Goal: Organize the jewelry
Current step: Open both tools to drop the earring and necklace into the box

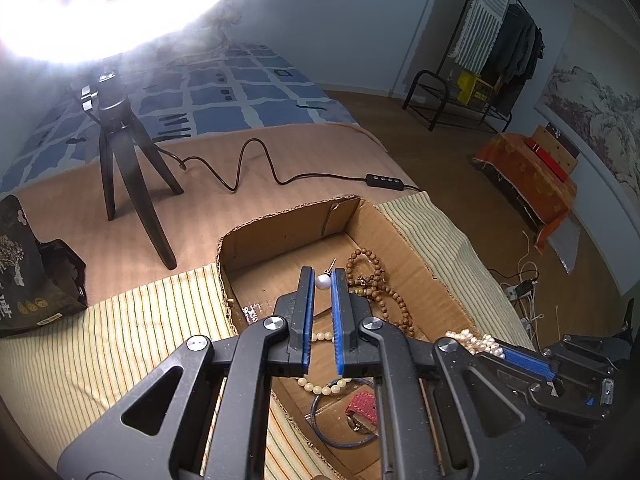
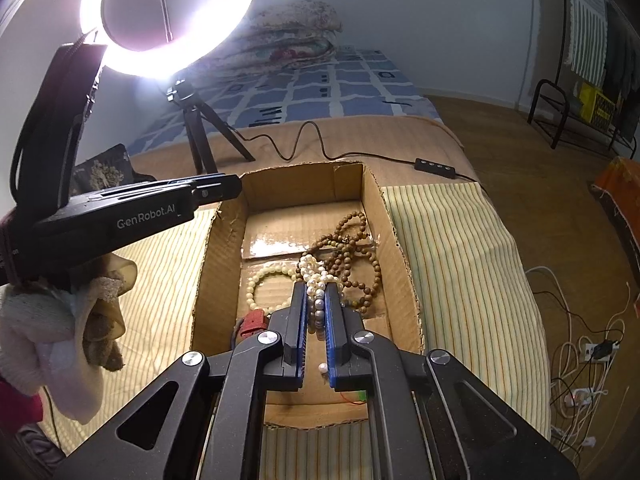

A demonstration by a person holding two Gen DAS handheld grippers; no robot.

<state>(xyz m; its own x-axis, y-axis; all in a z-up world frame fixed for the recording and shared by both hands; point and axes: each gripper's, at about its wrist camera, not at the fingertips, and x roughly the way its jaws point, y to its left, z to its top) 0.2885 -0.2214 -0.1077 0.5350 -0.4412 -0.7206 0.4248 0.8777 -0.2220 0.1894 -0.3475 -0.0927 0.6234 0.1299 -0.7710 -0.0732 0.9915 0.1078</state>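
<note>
Above the cardboard box (image 1: 288,236), a pearl earring (image 1: 323,282) is clamped at the tips of the left claw (image 1: 322,280). Nearer and to the right, a pearl strand (image 2: 316,280) is pinched by the right claw (image 2: 316,294). Wooden beads (image 2: 352,248) lie inside, on the box's right side.
</note>
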